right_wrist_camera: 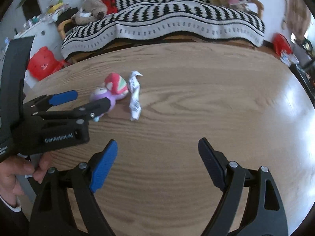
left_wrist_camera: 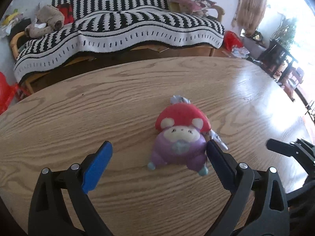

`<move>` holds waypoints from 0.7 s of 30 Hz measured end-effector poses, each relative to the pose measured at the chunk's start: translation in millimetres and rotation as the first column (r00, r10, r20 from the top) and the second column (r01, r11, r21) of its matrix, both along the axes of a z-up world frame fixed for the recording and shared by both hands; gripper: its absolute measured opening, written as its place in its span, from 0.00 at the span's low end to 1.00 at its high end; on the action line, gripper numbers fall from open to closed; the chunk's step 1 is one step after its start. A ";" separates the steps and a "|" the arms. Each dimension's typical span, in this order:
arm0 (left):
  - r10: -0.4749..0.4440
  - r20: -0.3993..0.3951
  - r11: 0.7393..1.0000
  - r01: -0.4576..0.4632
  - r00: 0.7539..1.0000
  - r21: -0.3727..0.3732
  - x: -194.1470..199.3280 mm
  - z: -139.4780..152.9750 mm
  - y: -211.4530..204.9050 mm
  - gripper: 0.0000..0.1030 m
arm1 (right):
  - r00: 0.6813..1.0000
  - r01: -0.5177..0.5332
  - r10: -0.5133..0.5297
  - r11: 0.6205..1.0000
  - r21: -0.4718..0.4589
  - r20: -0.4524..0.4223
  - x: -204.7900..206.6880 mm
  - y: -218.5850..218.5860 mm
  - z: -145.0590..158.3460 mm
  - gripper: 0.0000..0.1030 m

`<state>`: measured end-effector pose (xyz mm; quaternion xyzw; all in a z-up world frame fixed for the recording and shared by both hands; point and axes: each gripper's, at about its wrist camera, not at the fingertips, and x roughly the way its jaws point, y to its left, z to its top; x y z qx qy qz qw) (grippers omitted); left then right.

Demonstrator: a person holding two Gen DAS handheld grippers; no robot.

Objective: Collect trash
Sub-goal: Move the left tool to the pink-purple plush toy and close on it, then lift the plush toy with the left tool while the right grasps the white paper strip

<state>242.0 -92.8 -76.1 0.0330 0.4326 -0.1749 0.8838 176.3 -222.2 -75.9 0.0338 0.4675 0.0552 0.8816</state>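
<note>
Living room, striped sofa (left_wrist_camera: 122, 25) behind wood-grain desk (left_wrist_camera: 78, 108). Trash: crumpled white wrapper (right_wrist_camera: 134, 96) on desk, touching plush toy (left_wrist_camera: 180, 137). Left tool (left_wrist_camera: 159, 165) jaws apart, straddling toy, no grip yet. Right tool (right_wrist_camera: 157, 165) jaws apart, holding nothing, hovers short of wrapper. Step, likely: approach. Next: right tool reaches wrapper, avoids toy. Readable: "GenRobot.AI" on left tool; wrapper print illegible.

Legible text: "GenRobot.AI", white on black body of left gripper (right_wrist_camera: 82, 100), right wrist view. Print on white wrapper (right_wrist_camera: 134, 96) beside it unreadable.
</note>
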 end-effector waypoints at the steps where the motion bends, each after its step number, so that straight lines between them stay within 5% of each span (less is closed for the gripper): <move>1: -0.003 -0.012 1.000 0.003 1.000 -0.011 2.8 -0.4 0.7 0.90 | 1.000 -0.025 0.025 1.000 -0.018 0.003 5.8 4.6 -0.9 0.75; 7: -0.064 -0.004 0.998 0.064 0.998 -0.027 5.6 -2.0 -7.0 0.84 | 0.996 -0.090 0.089 0.995 -0.038 -0.008 25.1 16.6 -10.8 0.67; 12: -0.151 -0.024 0.985 0.148 0.988 -0.085 4.2 -3.7 -13.4 0.49 | 0.992 -0.126 0.126 0.990 -0.061 -0.002 31.4 27.0 -16.7 0.66; 21: -0.169 -0.006 0.983 0.168 0.986 -0.071 -3.2 -2.5 -7.6 0.38 | 0.987 -0.158 0.161 0.984 -0.085 0.020 38.5 32.6 -19.3 0.65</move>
